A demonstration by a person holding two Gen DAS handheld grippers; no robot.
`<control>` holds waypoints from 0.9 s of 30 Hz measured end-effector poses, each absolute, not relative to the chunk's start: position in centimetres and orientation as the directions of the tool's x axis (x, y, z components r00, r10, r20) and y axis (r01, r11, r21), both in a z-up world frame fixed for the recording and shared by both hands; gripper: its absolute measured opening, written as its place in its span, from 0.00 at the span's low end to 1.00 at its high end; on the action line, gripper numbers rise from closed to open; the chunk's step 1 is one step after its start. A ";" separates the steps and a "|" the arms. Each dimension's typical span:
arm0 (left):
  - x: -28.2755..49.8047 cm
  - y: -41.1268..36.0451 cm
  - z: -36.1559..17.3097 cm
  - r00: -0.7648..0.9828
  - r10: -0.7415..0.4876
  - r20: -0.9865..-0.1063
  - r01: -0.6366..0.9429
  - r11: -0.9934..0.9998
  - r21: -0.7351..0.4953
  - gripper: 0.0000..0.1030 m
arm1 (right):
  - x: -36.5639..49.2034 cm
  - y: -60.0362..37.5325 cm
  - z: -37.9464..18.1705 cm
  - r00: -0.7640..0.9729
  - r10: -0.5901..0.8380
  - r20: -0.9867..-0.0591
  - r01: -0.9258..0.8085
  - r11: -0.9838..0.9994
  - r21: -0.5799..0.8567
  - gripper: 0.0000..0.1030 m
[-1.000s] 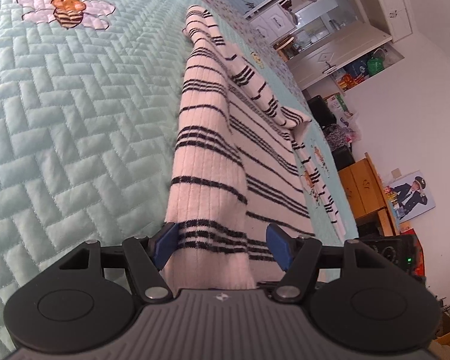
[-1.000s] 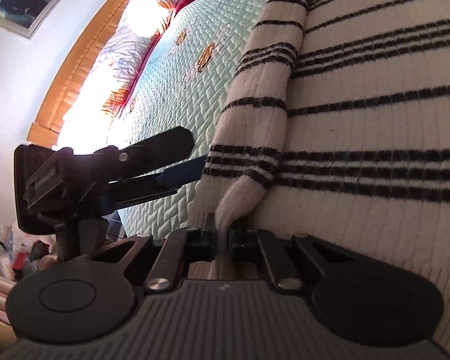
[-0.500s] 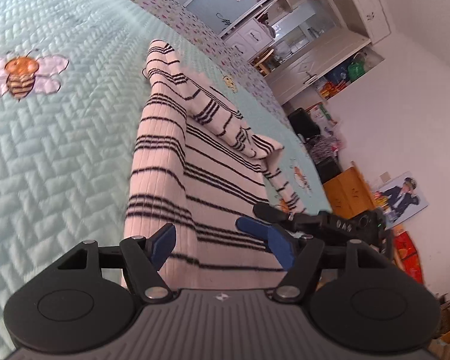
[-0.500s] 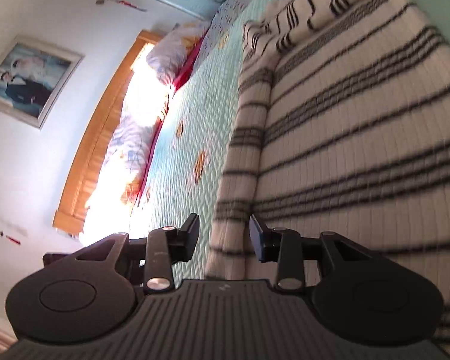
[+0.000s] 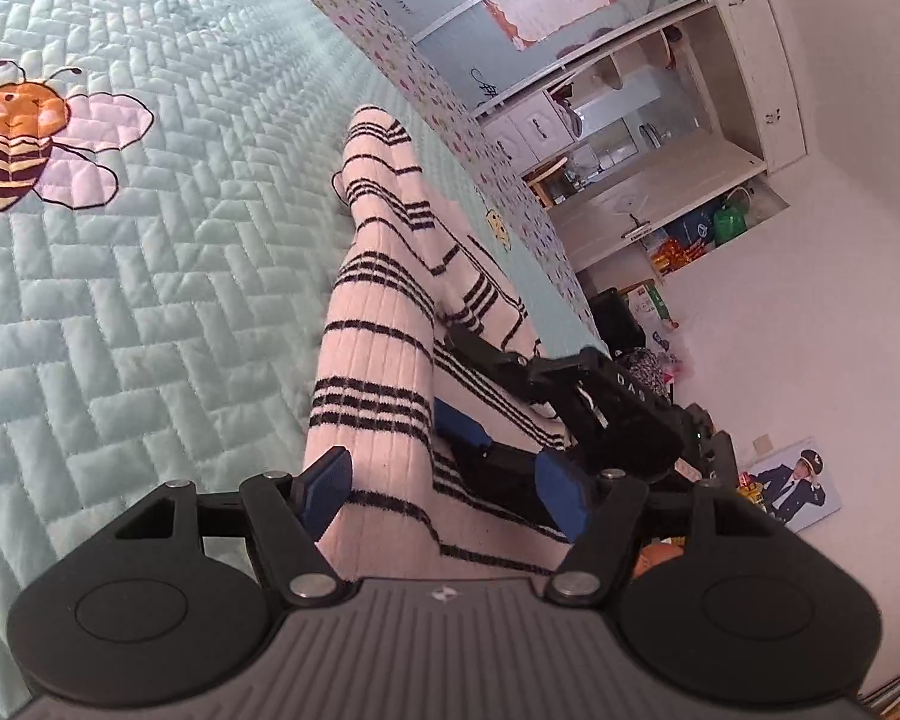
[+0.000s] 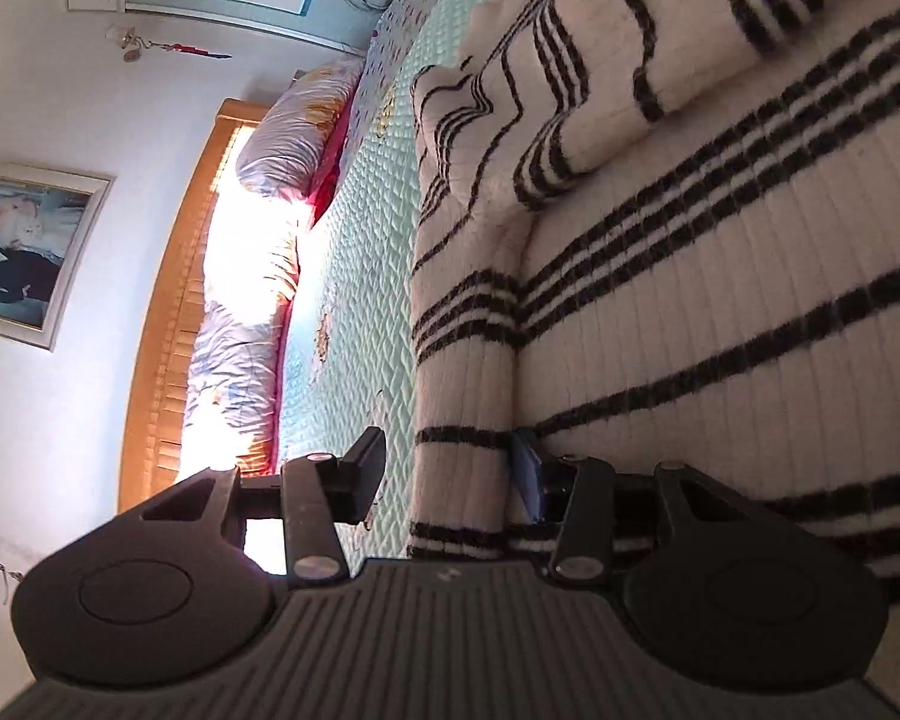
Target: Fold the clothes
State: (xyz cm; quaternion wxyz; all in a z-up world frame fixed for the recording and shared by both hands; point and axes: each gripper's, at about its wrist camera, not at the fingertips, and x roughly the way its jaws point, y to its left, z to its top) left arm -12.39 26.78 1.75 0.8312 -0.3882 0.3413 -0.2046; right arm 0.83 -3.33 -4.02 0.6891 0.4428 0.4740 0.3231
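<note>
Quilted mint bedspread point(image 5: 150, 312) spreads to the left of your left gripper point(image 5: 444, 489), with an embroidered bee point(image 5: 24, 144) far ahead-left. The striped sweater point(image 5: 378, 360) lies folded lengthwise straight ahead, its edge running between your wide-open blue pads point(image 5: 327, 486), which clamp nothing. Your right gripper point(image 5: 576, 402) now crosses just ahead-right, partly blocking the sweater. In its own view, the right gripper point(image 6: 450, 474) has just been opening: a second ago it pinched the sweater point(image 6: 660, 276) fold, now its jaws stand apart around that edge without pressing. Pillows point(image 6: 258, 276) lie beyond, left
</note>
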 end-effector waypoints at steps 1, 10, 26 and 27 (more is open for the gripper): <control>-12.2 26.3 1.7 0.676 -0.612 -0.411 0.091 0.622 -0.777 0.68 | 0.8 -3.2 -4.1 0.333 0.875 -0.352 -0.028 0.383 0.924 0.47; -11.5 25.8 1.8 0.706 -0.591 -0.390 0.121 0.644 -0.756 0.68 | 0.0 -3.5 -0.9 0.346 0.854 -0.388 -0.116 0.449 0.886 0.57; -13.3 23.9 6.5 0.715 -0.454 -0.532 0.113 0.826 -0.552 0.68 | -8.4 -1.2 0.3 0.392 0.693 -0.605 -0.529 0.708 0.468 0.14; -13.1 23.9 6.3 0.706 -0.445 -0.550 0.090 0.827 -0.554 0.68 | -8.8 -1.0 0.1 0.368 0.708 -0.602 -0.537 0.691 0.484 0.15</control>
